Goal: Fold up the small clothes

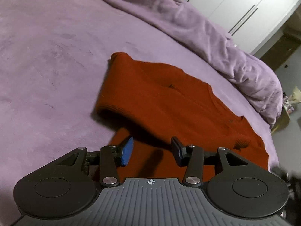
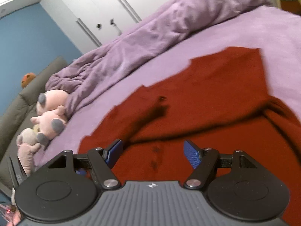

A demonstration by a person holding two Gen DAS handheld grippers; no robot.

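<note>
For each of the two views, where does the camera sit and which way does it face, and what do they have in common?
Left wrist: sits on the left tool, looking down along its open pads at the red garment on the purple bed, wardrobe beyond.
Right wrist: sits on the right tool, pads open, looking down at the garment, with soft toys and a blue wall on the left.
Shared: the red garment, bed, rumpled duvet and wardrobe. No hand shows.

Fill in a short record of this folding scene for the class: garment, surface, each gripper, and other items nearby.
garment: red knit garment, one side folded over, lying flat
surface: purple fleece bed cover
left gripper: open, above the garment, holding nothing
right gripper: open, above the garment, holding nothing
nearby: rumpled purple duvet; pink plush toys by the grey headboard
</note>
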